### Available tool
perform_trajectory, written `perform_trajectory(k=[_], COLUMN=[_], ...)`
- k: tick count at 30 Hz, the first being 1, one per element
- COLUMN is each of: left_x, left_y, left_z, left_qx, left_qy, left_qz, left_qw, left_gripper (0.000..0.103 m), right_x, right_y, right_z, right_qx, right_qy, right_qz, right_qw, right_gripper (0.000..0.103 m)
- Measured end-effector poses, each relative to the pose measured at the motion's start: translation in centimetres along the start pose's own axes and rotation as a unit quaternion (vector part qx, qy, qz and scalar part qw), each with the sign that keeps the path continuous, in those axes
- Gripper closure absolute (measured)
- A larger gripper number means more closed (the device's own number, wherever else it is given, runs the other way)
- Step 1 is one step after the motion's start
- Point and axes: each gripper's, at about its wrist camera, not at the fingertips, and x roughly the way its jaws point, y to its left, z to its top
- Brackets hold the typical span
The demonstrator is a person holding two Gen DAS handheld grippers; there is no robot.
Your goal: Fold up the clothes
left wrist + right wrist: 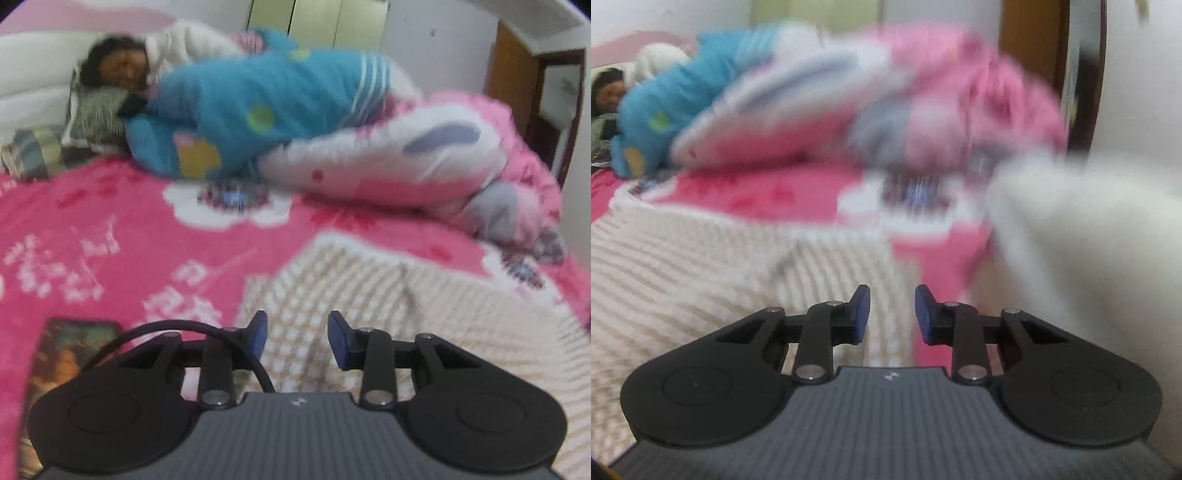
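A cream knitted garment [388,295] lies spread on the pink flowered bed cover [110,229]. My left gripper [297,338] hovers open just above its near left part, nothing between the blue pads. In the right wrist view the same cream knit [701,266] fills the left and centre, and a blurred white fluffy fabric [1089,229] rises at the right. My right gripper [892,314] is open over the knit's right edge, where pink cover shows beneath; it holds nothing. The right view is motion-blurred.
A person [122,66] lies at the far side of the bed under a blue blanket [258,107] and a pink-white quilt [406,158]. A book-like flat object [62,365] rests at the near left. A wooden door [513,77] stands at right.
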Motion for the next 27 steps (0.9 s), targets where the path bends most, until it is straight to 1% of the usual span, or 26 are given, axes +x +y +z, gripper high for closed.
perform_trajectory(k=[2,4,5,6,7,8,9,11,13,14,16,18,19,20,21,23,24,27], left_x=[-2.0,-2.8,-2.7,-2.0,-1.1,-0.7,-0.9,-1.3,-2.1,-2.5,-3.3,-4.1,-4.1,-4.0,-3.7,-3.0,-2.6,-1.8], left_y=[0.2,0.7,0.9,1.2,1.6,1.8,1.8,1.6,1.1,0.9,0.4,-0.4,-1.1,-1.7,-2.0,-1.7,-1.6,-1.2], left_z=[-0.3,-1.2,-1.9,-2.7,-3.5,-3.9,-3.7,-3.4,-3.2,-3.1,-2.9,-2.8,-3.0,-3.2,-3.5,-4.2,-4.6,-5.6], left_qx=[0.000,-0.002,-0.001,0.001,0.001,0.003,0.006,0.011,0.016,0.019,0.024,0.032,0.042,0.049,0.051,0.039,0.033,0.019], left_qy=[-0.006,0.011,0.025,0.041,0.053,0.058,0.054,0.045,0.030,0.023,0.009,-0.002,-0.001,0.004,0.008,0.016,0.020,0.029], left_qz=[-0.027,-0.047,-0.048,-0.036,-0.020,-0.008,-0.004,0.002,-0.004,-0.006,-0.012,-0.022,-0.037,-0.052,-0.062,-0.070,-0.074,-0.086], left_qw=[0.9996,0.9988,0.9985,0.9985,0.9984,0.9983,0.9985,0.9989,0.9994,0.9995,0.9996,0.9992,0.9985,0.9974,0.9968,0.9967,0.9965,0.9957], left_gripper=[0.054,0.051,0.051,0.051,0.054,0.055,0.055,0.057,0.057,0.056,0.056,0.053,0.052,0.046,0.043,0.042,0.041,0.041], right_x=[-3.4,-6.7,-6.9,-6.2,-4.9,-3.8,-4.3,-4.9,-6.4,-7.5,-8.9,-9.8,-9.8,-9.2,-8.6,-7.5,-6.9,-4.3], right_y=[0.4,0.8,0.9,0.9,0.4,-0.1,-1.0,-1.9,-1.3,-0.4,1.2,3.4,4.2,5.1,5.9,7.5,8.2,7.5], right_z=[-0.8,-1.8,-2.9,-4.7,-6.7,-8.6,-9.7,-8.8,-7.3,-6.7,-4.8,-3.0,-2.4,-2.5,-2.5,-2.6,-2.8,-7.2], right_qx=[-0.017,-0.033,-0.036,-0.035,-0.020,-0.003,0.040,0.089,0.062,0.048,0.021,-0.005,-0.012,-0.020,-0.028,-0.044,-0.051,-0.035], right_qy=[-0.036,-0.070,-0.052,-0.009,0.040,0.082,0.066,0.071,0.051,0.038,0.002,-0.040,-0.052,-0.049,-0.046,-0.040,-0.035,0.041], right_qz=[0.037,0.072,0.073,0.051,0.022,-0.004,0.001,0.000,-0.030,-0.031,-0.014,0.024,0.044,0.063,0.082,0.119,0.136,0.131], right_qw=[0.999,0.994,0.995,0.998,0.999,0.997,0.997,0.993,0.996,0.998,1.000,0.999,0.998,0.997,0.995,0.991,0.989,0.990], right_gripper=[0.075,0.071,0.070,0.070,0.071,0.068,0.069,0.069,0.070,0.070,0.071,0.071,0.071,0.071,0.071,0.072,0.074,0.075])
